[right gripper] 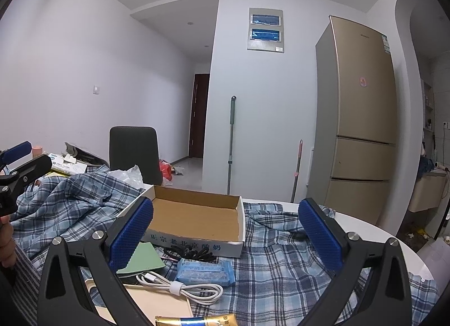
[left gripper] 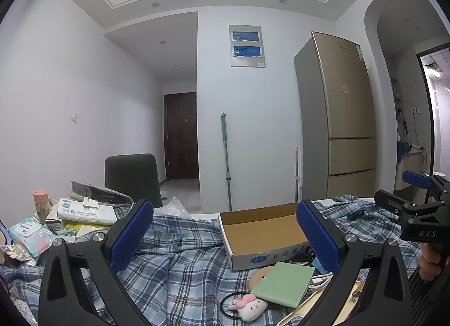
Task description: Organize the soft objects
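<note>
Left gripper: fingers spread wide, nothing between the blue pads, hovering over the desk. Right gripper: same, wide open and empty. Nearest in the left wrist view: small plush toy with pink bow lying on a black hair tie, just beside a green notebook that overlaps a tan round soft item. Nearest in the right wrist view: gold tube at the bottom edge, coiled white cable on a cream flat board, blue tissue pack touching the cable, black hair ties bunched against the front wall of the box. All of it sits on a blue plaid shirt crumpled across the white desk. Open cardboard box mid-desk, interior empty, printed text on the front wall. Left side of the desk: wet wipes pack, tissue box, pink-lidded container, all well apart from the box. Beyond the desk: dark chair, mop handle against the wall, gold fridge, dark door down the hall.
</note>
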Demonstrator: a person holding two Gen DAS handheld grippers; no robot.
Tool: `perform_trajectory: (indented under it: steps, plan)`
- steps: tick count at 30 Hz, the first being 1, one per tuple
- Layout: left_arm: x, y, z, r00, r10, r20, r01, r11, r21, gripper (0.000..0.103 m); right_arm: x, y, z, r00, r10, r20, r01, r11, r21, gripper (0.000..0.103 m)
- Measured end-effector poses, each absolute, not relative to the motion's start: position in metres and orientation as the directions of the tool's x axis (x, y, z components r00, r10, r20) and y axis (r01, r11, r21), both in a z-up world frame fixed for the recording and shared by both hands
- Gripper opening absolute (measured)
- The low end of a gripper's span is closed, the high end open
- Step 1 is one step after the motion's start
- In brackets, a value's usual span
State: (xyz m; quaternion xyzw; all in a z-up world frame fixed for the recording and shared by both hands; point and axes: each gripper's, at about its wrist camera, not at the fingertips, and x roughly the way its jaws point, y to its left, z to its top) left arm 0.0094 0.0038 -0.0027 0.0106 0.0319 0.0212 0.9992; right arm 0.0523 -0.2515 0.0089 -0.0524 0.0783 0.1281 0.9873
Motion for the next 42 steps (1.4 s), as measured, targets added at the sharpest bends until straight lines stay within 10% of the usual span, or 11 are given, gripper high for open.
perform_trajectory:
  steps: [42]
  plan:
    - [0.0103, 0.0067, -0.0056, 0.996, 0.017, -0.090, -0.017, 1.000, -0.003, 0.103, 0.0600, -0.2479, 0.0064, 0.949, 0.240, -0.205, -0.261, 0.962, -0.084, 0.103]
